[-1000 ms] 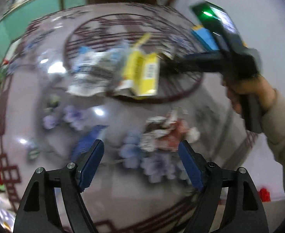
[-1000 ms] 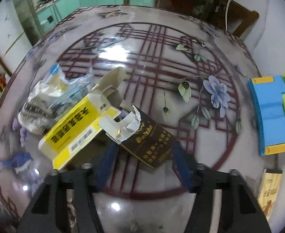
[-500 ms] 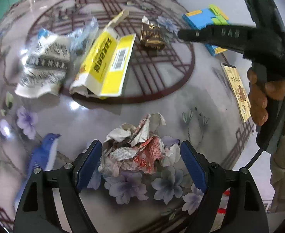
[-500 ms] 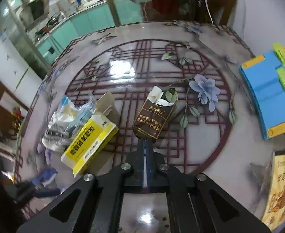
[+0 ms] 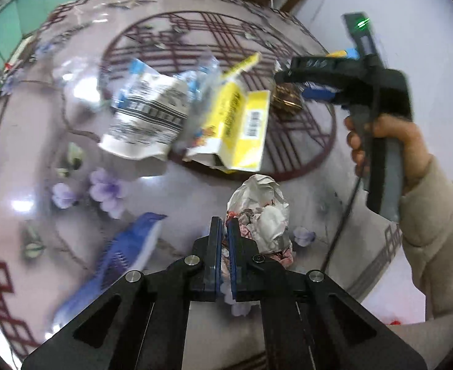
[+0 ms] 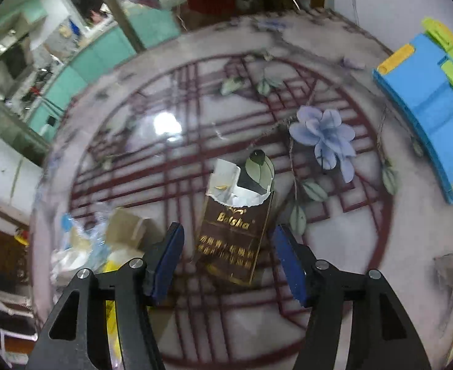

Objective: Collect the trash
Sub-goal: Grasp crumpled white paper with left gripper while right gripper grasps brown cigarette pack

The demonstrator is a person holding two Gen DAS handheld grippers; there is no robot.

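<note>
Clamps left gripper (image 5: 223, 231) shut on the crumpled paper wad (image 5: 262, 212) it straddled wide a half-second back, reopens right gripper (image 6: 228, 256) wide around the torn brown cigarette pack (image 6: 237, 228) flat on the table (image 6: 350, 293), probably both grabs coming.

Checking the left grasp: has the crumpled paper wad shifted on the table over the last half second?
Cannot tell. The left gripper has shut on the crumpled paper wad, but the camera swung too, so the painted blue bird gives no steady reference.
</note>
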